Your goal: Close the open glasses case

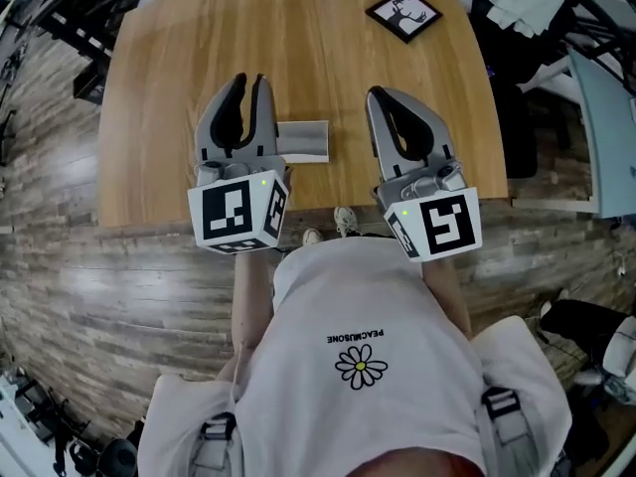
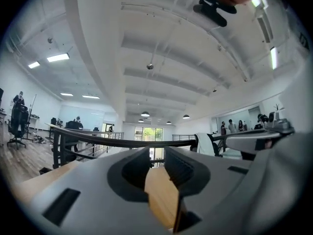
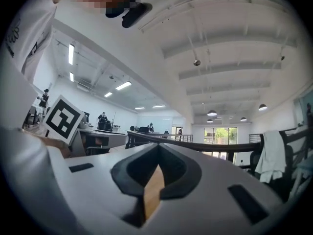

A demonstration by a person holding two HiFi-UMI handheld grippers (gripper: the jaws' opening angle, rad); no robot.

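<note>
Wooden desk (image 1: 298,38) carrying a grey glasses case (image 1: 304,141), with the left gripper (image 1: 249,81) just beside the case, jaws narrowly apart and empty, and the right gripper (image 1: 377,96) near the case's other side, jaws closed on nothing.

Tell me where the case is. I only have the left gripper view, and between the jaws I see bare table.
Observer: The case lies on the table just right of the left gripper, back by its body, not between its jaws.
Operator: Where is the right gripper?
Observer: The right gripper is to the right of the case and clear of it, with its jaws shut on nothing.
Operator: Is the case shut?
Observer: In the head view it lies flat and looks shut, though I can't make out the seam.
</note>
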